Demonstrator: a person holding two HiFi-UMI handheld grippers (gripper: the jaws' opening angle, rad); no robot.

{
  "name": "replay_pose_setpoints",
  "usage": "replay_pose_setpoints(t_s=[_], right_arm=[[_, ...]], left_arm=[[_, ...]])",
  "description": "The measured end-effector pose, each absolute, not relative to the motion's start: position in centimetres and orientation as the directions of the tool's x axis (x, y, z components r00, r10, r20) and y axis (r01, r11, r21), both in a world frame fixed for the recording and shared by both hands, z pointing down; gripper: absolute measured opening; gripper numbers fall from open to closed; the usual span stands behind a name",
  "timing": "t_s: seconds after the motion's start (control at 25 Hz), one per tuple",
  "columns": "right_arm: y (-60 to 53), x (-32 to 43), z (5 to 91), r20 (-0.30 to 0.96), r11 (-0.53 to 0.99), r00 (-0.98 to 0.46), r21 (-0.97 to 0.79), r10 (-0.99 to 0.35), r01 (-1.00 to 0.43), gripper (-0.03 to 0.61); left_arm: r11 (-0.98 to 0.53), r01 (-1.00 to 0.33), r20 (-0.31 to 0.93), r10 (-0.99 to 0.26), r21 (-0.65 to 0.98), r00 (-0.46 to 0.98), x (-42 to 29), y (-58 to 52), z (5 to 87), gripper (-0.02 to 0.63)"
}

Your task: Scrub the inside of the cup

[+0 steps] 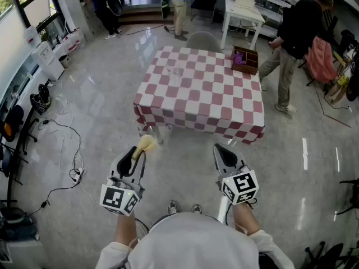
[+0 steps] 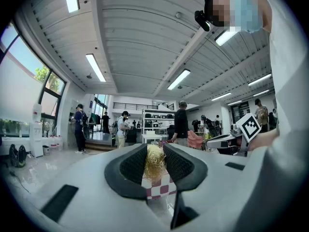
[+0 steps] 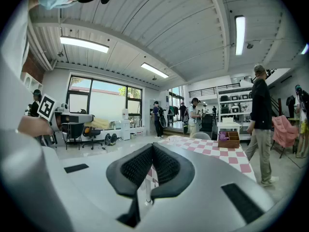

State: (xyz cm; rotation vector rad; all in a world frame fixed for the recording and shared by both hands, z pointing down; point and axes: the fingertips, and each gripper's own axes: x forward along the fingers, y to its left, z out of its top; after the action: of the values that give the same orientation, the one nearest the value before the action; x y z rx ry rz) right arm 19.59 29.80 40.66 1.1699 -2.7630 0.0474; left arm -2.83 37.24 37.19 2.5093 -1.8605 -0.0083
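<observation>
– Fingers [image 2: 133,166] on my left gripper [image 1: 138,152] are clamped on a yellow fibrous scrubber [image 1: 147,143], with its tuft sticking out past the tips. On my right gripper [image 1: 220,148] the pads are pressed together with nothing between them
– Where's the cup?
– I see a clear cup [image 1: 175,72] upright on the checkered table [image 1: 196,102], toward the far-left part of the top. It's well apart from both grippers. I'm holding them out over the floor [image 1: 84,128], short of the near table edge
– Alignment?
– In the head view the cup sits ahead of the gap between the two grippers, nearer the left one's line. Both point roughly level toward the table. I can't make the cup out in the left gripper view
– Anything else on top?
– One wooden box [image 1: 245,60] with something purple in it at the far-right corner, well away from the cup. I also see a grey chair [image 1: 203,40] behind the table and a person [image 1: 294,43] at its right
</observation>
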Motion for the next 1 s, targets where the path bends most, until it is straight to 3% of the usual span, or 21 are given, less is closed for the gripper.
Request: replay_pose_setpoints(t_s=[1.0], right_arm=[[28.7,14.0,41.1,0.104,0.614,-0.61,0.008,-0.785,-0.789,0.032]], left_arm=[[-0.408,-0.908,0.011,-0.912,0.091,0.41,-8.3,33.5,40.4,0.112]])
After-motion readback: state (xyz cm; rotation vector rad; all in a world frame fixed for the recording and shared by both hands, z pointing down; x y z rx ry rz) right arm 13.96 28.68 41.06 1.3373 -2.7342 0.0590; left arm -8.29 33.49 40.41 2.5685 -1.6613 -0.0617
